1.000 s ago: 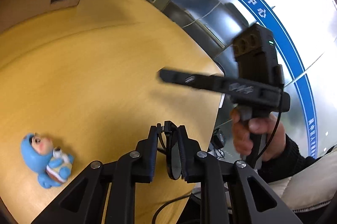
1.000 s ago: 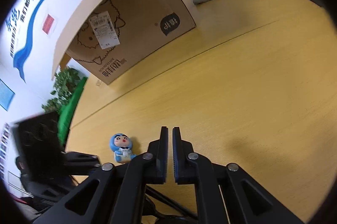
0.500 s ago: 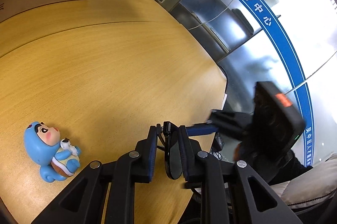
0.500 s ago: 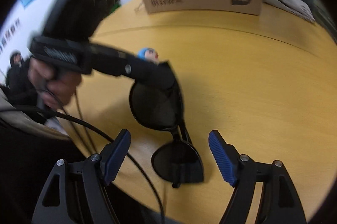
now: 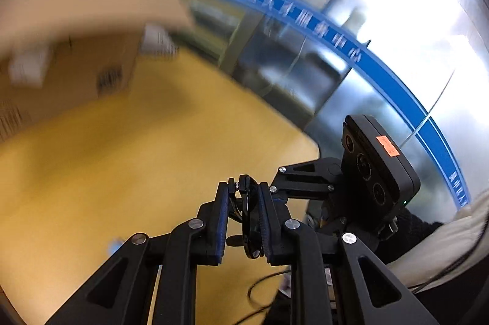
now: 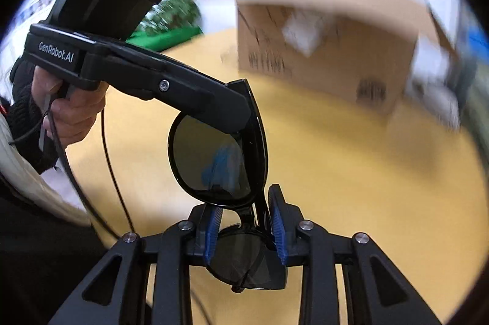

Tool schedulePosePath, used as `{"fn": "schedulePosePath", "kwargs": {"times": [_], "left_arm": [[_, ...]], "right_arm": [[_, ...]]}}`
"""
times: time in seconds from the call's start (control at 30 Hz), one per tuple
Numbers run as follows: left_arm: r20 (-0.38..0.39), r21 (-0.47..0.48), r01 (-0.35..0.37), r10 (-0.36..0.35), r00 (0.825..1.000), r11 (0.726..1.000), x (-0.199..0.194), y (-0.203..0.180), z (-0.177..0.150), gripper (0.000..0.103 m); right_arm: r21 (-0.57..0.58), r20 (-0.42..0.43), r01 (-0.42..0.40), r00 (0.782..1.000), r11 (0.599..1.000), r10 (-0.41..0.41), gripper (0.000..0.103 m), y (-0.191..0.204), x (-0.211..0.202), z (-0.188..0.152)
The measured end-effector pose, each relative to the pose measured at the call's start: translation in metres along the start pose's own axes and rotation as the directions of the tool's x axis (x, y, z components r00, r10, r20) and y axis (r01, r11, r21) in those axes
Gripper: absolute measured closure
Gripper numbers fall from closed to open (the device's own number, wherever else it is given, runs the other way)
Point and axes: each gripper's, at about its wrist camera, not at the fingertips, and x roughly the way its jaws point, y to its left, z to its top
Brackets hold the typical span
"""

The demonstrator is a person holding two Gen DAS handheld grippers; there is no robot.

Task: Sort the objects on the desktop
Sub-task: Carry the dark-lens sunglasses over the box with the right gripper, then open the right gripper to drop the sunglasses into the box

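Black sunglasses are held in the air between both grippers. My left gripper is shut on one end of the folded sunglasses; it also shows in the right wrist view, clamped on the upper lens. My right gripper has closed on the lower lens and frame, its blue pads touching the frame. In the left wrist view the right gripper's body meets the glasses from the right. The blue toy figure shows only as a blur on the table.
A large cardboard box stands at the back of the yellow wooden table. The table's right edge borders glass walls. A cable hangs from the left gripper. A green plant is behind.
My right gripper has closed from wide open onto the sunglasses' lower lens. Both grippers have lifted and tilted up toward the box; the toy has slid out of clear view.
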Motion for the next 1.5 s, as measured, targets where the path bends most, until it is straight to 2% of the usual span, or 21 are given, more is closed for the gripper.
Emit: {"fn": "schedulePosePath", "kwargs": {"times": [0.1, 0.2, 0.3, 0.37, 0.43, 0.5, 0.6, 0.67, 0.8, 0.9, 1.0, 1.03, 1.07, 1.17, 1.2, 1.23, 1.27, 1.3, 1.37, 1.4, 1.5], "left_arm": [[0.089, 0.114, -0.074, 0.064, 0.994, 0.991, -0.049, -0.015, 0.04, 0.084], [0.189, 0.216, -0.166, 0.125, 0.974, 0.962, -0.1, -0.024, 0.092, 0.084], [0.276, 0.243, -0.238, 0.168, 0.946, 0.94, -0.142, -0.013, 0.154, 0.084], [0.325, 0.224, -0.29, 0.209, 0.922, 0.931, -0.162, 0.008, 0.198, 0.084], [0.345, 0.179, -0.316, 0.242, 0.907, 0.932, -0.17, 0.035, 0.234, 0.084], [0.356, 0.128, -0.343, 0.28, 0.892, 0.93, -0.179, 0.069, 0.271, 0.084], [0.32, 0.009, -0.375, 0.353, 0.88, 0.927, -0.164, 0.125, 0.322, 0.084], [0.254, -0.064, -0.37, 0.374, 0.892, 0.927, -0.141, 0.166, 0.328, 0.083], [0.118, -0.209, -0.369, 0.398, 0.91, 0.906, -0.095, 0.25, 0.342, 0.082], [0.014, -0.313, -0.375, 0.399, 0.917, 0.873, -0.06, 0.312, 0.352, 0.08], [-0.09, -0.411, -0.387, 0.385, 0.918, 0.826, -0.026, 0.374, 0.362, 0.077], [-0.124, -0.442, -0.392, 0.378, 0.918, 0.807, -0.014, 0.395, 0.365, 0.074], [-0.15, -0.447, -0.399, 0.373, 0.916, 0.8, -0.007, 0.4, 0.362, 0.072], [-0.224, -0.463, -0.442, 0.381, 0.897, 0.769, 0.013, 0.411, 0.353, 0.063], [-0.26, -0.461, -0.473, 0.395, 0.881, 0.751, 0.017, 0.415, 0.348, 0.057], [-0.289, -0.464, -0.496, 0.404, 0.868, 0.733, 0.021, 0.413, 0.342, 0.038], [-0.318, -0.466, -0.52, 0.413, 0.853, 0.715, 0.025, 0.411, 0.336, 0.027], [-0.351, -0.463, -0.547, 0.423, 0.836, 0.697, 0.028, 0.414, 0.332, 0.027], [-0.414, -0.452, -0.6, 0.44, 0.797, 0.66, 0.035, 0.421, 0.324, 0.027], [-0.434, -0.453, -0.612, 0.44, 0.786, 0.648, 0.033, 0.422, 0.319, 0.027], [-0.394, -0.459, -0.61, 0.468, 0.791, 0.646, 0.013, 0.414, 0.314, 0.027]], "right_arm": [[-0.16, 0.123, 0.045, 0.992, 0.986, -0.025, 0.074, 0.001, -0.022, 0.067], [-0.276, 0.227, 0.104, 0.973, 0.956, -0.04, 0.075, -0.005, -0.039, 0.133], [-0.327, 0.314, 0.127, 0.949, 0.936, -0.019, 0.075, -0.026, -0.047, 0.209], [-0.342, 0.332, 0.123, 0.943, 0.932, -0.002, 0.075, -0.044, -0.042, 0.26], [-0.361, 0.326, 0.106, 0.945, 0.927, 0.018, 0.076, -0.067, -0.027, 0.317], [-0.374, 0.292, 0.088, 0.956, 0.923, 0.027, 0.076, -0.088, -0.004, 0.358], [-0.402, 0.215, 0.071, 0.976, 0.913, 0.019, 0.078, -0.122, 0.046, 0.412], [-0.394, 0.143, 0.046, 0.99, 0.918, 0.012, 0.079, -0.149, 0.087, 0.438], [-0.297, -0.009, -0.034, 0.999, 0.954, 0.033, 0.08, -0.201, 0.168, 0.46], [-0.211, -0.148, -0.082, 0.988, 0.974, 0.051, 0.08, -0.234, 0.222, 0.449], [-0.174, -0.299, -0.077, 0.954, 0.982, 0.022, 0.079, -0.256, 0.264, 0.429], [-0.156, -0.352, -0.073, 0.936, 0.985, 0.013, 0.079, -0.263, 0.277, 0.421], [-0.148, -0.389, -0.069, 0.921, 0.987, 0.006, 0.079, -0.266, 0.287, 0.414], [-0.134, -0.452, -0.046, 0.892, 0.99, -0.02, 0.079, -0.272, 0.305, 0.395], [-0.127, -0.467, -0.026, 0.883, 0.992, -0.037, 0.079, -0.275, 0.309, 0.39], [-0.12, -0.485, 0.005, 0.872, 0.993, -0.063, 0.077, -0.279, 0.313, 0.384], [-0.111, -0.506, 0.041, 0.857, 0.993, -0.092, 0.076, -0.285, 0.316, 0.376], [-0.107, -0.521, 0.068, 0.846, 0.992, -0.114, 0.075, -0.288, 0.317, 0.371], [-0.104, -0.517, 0.077, 0.848, 0.992, -0.12, 0.064, -0.286, 0.308, 0.368], [-0.103, -0.513, 0.08, 0.85, 0.991, -0.122, 0.056, -0.284, 0.303, 0.368], [-0.109, -0.462, 0.095, 0.877, 0.989, -0.135, 0.049, -0.279, 0.267, 0.373]]}}
